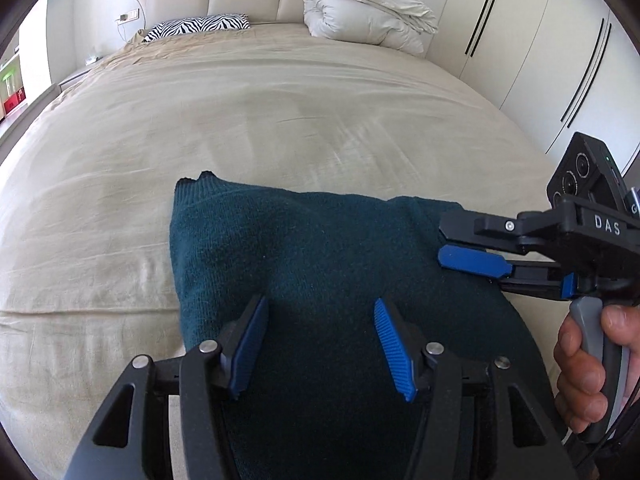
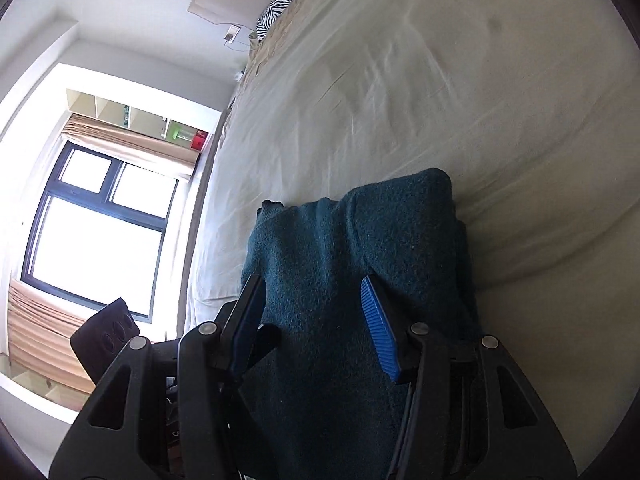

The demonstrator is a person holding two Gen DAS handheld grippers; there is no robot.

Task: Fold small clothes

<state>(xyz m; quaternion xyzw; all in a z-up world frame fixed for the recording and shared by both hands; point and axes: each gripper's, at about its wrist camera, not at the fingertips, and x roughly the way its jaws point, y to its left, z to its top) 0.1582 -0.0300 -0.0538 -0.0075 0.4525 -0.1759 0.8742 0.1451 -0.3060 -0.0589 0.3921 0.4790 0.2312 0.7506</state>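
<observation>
A dark teal knitted garment (image 1: 304, 264) lies folded on the beige bed (image 1: 280, 112). My left gripper (image 1: 320, 312) is open just above its near part, with the blue pads spread apart. My right gripper (image 1: 444, 252) comes in from the right in the left wrist view, over the garment's right edge. In the right wrist view the right gripper (image 2: 310, 300) is open over the garment (image 2: 360, 240), with nothing between its pads. The garment's near end is hidden under both grippers.
A rolled white duvet (image 1: 368, 8) and a zebra-print pillow (image 1: 196, 26) lie at the head of the bed. White wardrobe doors (image 1: 560, 60) stand to the right. A window (image 2: 96, 224) and shelves are beyond the bed's left side.
</observation>
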